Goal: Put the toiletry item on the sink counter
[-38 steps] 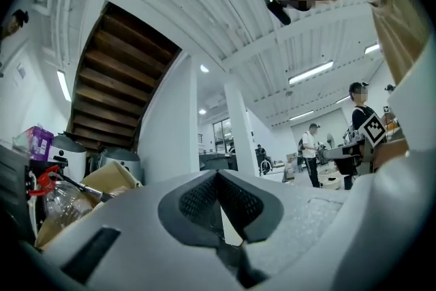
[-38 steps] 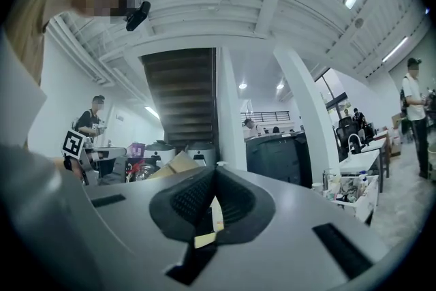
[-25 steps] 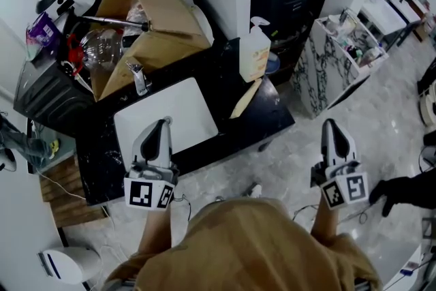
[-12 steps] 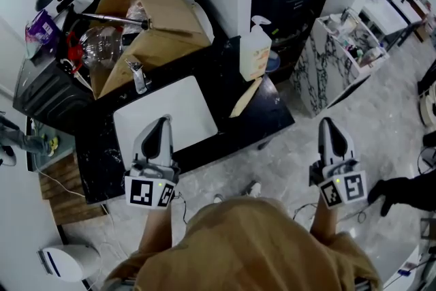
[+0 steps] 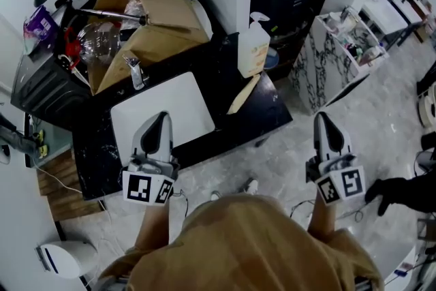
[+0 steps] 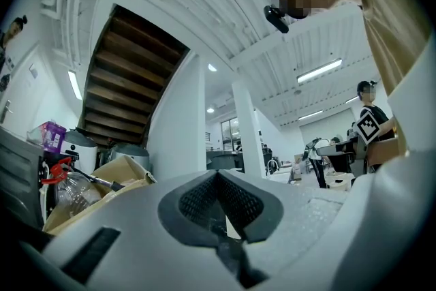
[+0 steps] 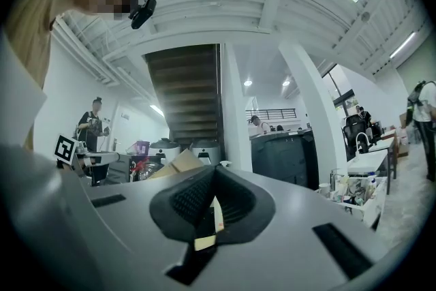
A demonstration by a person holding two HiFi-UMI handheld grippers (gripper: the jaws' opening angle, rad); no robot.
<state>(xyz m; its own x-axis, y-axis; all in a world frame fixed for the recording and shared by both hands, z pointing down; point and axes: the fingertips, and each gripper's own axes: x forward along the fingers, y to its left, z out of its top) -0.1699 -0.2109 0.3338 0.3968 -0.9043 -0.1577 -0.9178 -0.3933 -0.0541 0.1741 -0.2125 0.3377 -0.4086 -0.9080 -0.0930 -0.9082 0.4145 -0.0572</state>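
Left hand-held gripper (image 5: 163,117) and right hand-held gripper (image 5: 319,118) clenched, empty; pump bottle (image 5: 253,50) stands right of the basin (image 5: 160,111); open wide before grasping

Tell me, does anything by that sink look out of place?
Yes: a large open cardboard box sits tilted right behind the faucet, flaps splayed, crowding the black counter. That looks odd beside a sink.

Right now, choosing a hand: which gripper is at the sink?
The left gripper, tip over the white sink; the right gripper hangs over floor.
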